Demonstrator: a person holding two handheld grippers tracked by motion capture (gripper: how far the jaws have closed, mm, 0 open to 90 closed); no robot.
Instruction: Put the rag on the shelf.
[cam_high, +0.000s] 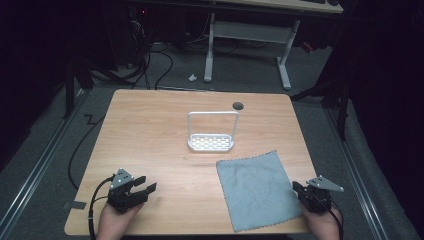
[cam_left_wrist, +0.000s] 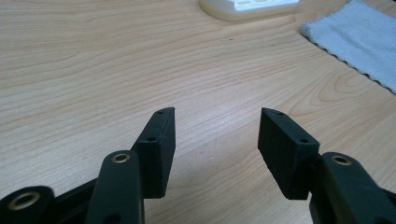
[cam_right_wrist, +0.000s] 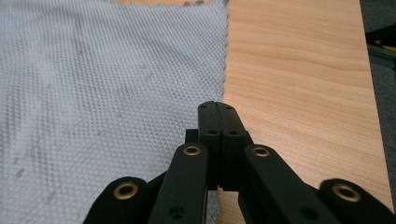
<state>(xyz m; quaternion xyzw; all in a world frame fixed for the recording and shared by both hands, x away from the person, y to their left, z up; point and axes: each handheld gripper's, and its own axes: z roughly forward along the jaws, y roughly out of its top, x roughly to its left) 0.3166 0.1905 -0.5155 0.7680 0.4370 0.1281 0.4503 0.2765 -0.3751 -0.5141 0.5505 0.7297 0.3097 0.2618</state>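
My right gripper (cam_high: 303, 192), jaws pressed together on nothing, sits at the right edge of the grey cloth (cam_high: 254, 189), which lies flat on the table's (cam_high: 150, 135) near right; my left gripper (cam_high: 142, 186), gaping and empty, is well apart, so I'd judge the right nearer

The left half of the bench (cam_high: 150, 145) is bare wood, so the left tool (cam_high: 142, 186), with its jaws apart and nothing between them, has free way forward and to both sides. In the middle toward the far edge stands a white rack (cam_high: 211, 142) with a tall thin handle (cam_high: 212, 114) arching over it, the one upright obstacle. The grey cloth (cam_high: 255, 187) lies flat in front of the rack at the right, and the right tool (cam_high: 300, 190), jaws together, sits at its right edge (cam_right_wrist: 224, 70), beside a narrow strip of bare wood.
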